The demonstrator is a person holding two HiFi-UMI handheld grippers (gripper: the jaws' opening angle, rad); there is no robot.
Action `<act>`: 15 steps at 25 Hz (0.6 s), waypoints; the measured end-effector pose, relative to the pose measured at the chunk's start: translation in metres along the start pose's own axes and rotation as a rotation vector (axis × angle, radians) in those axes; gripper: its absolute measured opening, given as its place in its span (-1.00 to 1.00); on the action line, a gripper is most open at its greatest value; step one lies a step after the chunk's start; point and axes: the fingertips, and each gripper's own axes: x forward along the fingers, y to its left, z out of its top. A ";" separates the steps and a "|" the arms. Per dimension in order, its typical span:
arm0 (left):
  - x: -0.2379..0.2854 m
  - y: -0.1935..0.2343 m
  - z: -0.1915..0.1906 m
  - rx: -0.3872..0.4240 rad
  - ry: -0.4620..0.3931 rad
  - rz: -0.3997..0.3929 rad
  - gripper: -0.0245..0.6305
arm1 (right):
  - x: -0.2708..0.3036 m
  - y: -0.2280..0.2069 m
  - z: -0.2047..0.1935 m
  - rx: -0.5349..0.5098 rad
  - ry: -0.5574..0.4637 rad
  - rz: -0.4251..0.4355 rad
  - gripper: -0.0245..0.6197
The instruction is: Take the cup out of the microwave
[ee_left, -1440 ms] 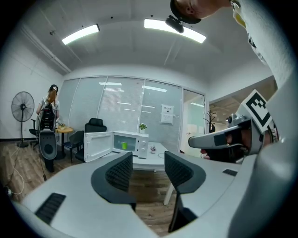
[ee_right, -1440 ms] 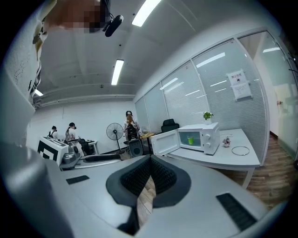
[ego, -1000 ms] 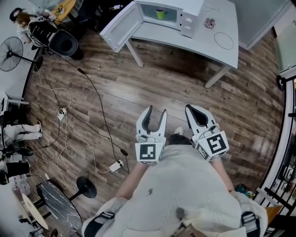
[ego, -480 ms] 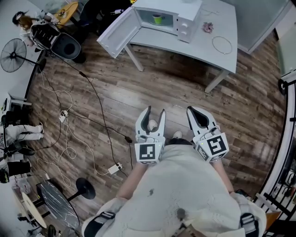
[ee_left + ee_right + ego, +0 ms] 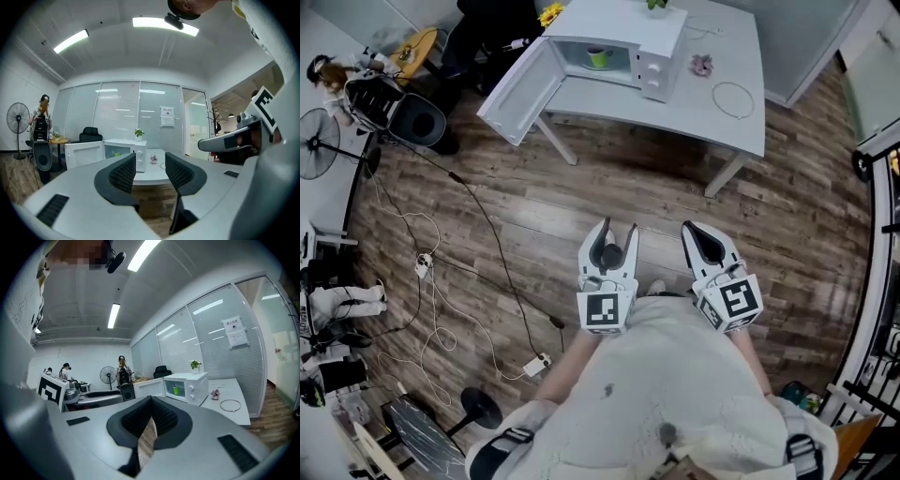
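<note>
Well short of the open microwave (image 5: 614,28), likely approach stage; cup (image 5: 598,58) is sitting inside. Left gripper (image 5: 617,228) is gaping empty, right gripper (image 5: 692,231) pinched shut. Next: closing distance.

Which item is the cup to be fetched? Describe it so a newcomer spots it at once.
Across the wooden floor stands a white table with a white microwave on it, its door swung open. The cup sits alone inside the cavity: small and bright green, unlike the leafy plant up on the microwave's top.

Head view steeply downward; both gripper views toward distant microwave (image 5: 123,144)
</note>
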 end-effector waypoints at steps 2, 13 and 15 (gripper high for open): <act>0.016 0.006 0.001 -0.004 0.002 -0.010 -0.27 | 0.012 -0.008 0.006 -0.003 -0.002 -0.011 -0.90; 0.104 0.083 0.005 -0.018 0.015 -0.029 -0.27 | 0.118 -0.033 0.027 -0.002 0.019 -0.037 -0.90; 0.120 0.100 0.007 -0.015 0.011 -0.031 -0.27 | 0.139 -0.036 0.030 -0.003 0.025 -0.038 -0.90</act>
